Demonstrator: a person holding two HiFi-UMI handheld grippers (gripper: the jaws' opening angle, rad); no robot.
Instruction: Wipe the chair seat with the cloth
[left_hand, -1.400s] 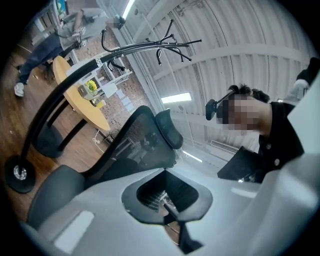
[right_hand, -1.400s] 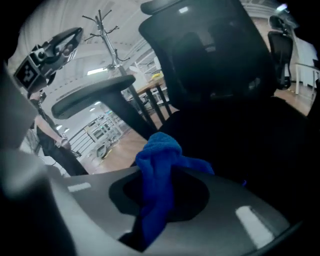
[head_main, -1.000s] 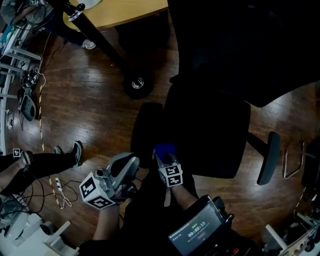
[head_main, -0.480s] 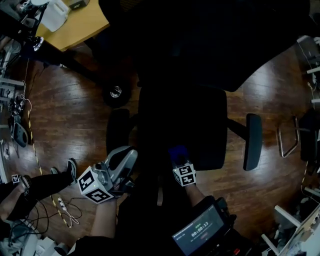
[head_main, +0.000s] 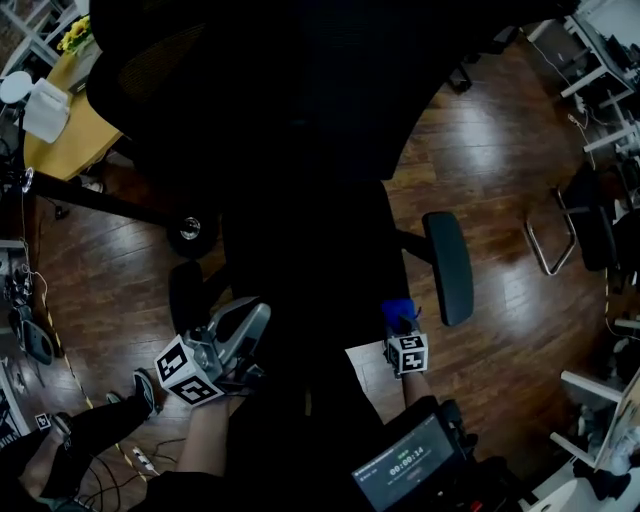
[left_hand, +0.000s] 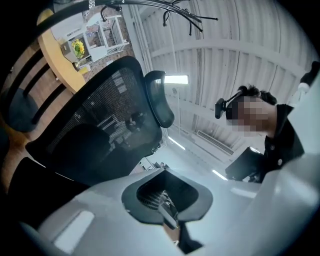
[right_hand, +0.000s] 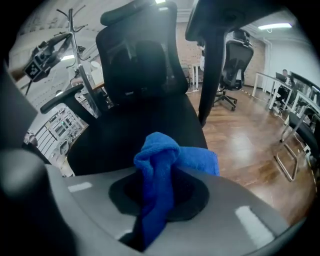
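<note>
**Cloth at the seat's front right corner**

Your right gripper (head_main: 401, 325) has its jaws clamped on the blue cloth (right_hand: 167, 162), and a bunched fold pokes out ahead of them. The cloth is at the front right corner of the black chair seat (right_hand: 140, 125), near the armrest (head_main: 447, 265). I cannot tell whether it presses the seat. Your left gripper (head_main: 240, 330) hangs off the seat's front left corner, jaws closed together on nothing, tilted up towards the mesh backrest (left_hand: 100, 125).
</note>
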